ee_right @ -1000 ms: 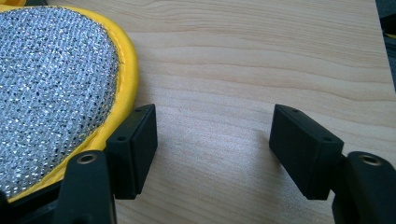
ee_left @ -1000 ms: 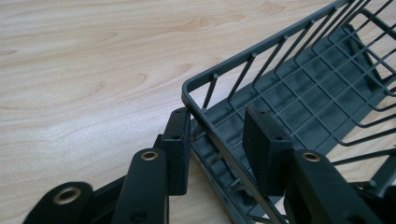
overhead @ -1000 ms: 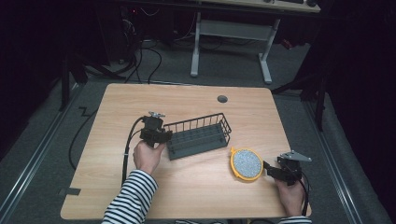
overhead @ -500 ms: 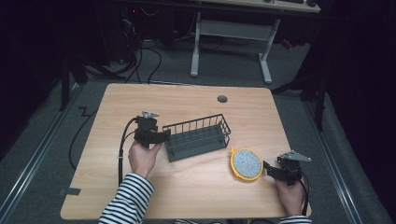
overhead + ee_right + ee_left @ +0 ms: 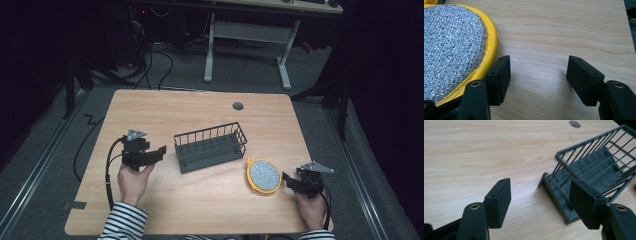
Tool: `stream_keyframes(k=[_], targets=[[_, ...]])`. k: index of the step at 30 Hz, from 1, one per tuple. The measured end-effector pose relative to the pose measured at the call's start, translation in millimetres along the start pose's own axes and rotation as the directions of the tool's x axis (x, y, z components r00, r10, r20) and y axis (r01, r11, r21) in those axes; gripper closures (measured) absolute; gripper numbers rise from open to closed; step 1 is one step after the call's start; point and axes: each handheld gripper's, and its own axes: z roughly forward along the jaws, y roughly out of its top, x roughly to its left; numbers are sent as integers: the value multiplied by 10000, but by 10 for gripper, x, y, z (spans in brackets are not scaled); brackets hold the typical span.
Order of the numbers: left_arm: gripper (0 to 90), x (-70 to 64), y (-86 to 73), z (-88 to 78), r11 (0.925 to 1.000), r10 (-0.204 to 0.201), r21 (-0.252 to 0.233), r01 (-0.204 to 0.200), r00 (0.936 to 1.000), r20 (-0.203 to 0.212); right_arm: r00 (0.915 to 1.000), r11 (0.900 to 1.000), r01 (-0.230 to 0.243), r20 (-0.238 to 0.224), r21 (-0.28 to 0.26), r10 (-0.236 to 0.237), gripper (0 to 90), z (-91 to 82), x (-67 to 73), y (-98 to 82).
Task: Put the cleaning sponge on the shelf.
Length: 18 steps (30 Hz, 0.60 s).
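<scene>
A dark wire basket (image 5: 210, 146) sits mid-table (image 5: 200, 115), with a round yellow-rimmed pad of silver mesh (image 5: 263, 175) just to its right. The left hand-held gripper (image 5: 159, 151), raised in a striped-sleeved hand, gapes wide and empty beside the basket. The right hand-held gripper (image 5: 286, 178) rests low, wide open, touching the pad's rim.

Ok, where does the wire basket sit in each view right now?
High view: wire basket at the table's middle, between the left tool and the yellow-rimmed scrubber.
Left gripper view: upper right, its near end behind the right-hand jaw.
Right gripper view: not in it; the scrubber is at the left.
Shared landmark: the table's round grommet.
</scene>
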Motion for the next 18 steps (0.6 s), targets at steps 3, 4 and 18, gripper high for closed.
stream_keyframes(k=[3,4,18], targets=[[344,68,-116,-21,9999,-76,91,76,10000,-59,10000,10000,36,-17,-6,-37,373,-1,0,0],[343,129,-240,-30,9997,-133,183,137,9997,-224,10000,10000,35,9,-10,-35,380,-1,0,0],[334,413,-800,151,9966,-524,575,593,9920,-1151,9999,10000,-14,132,-49,15,407,-6,25,-6]])
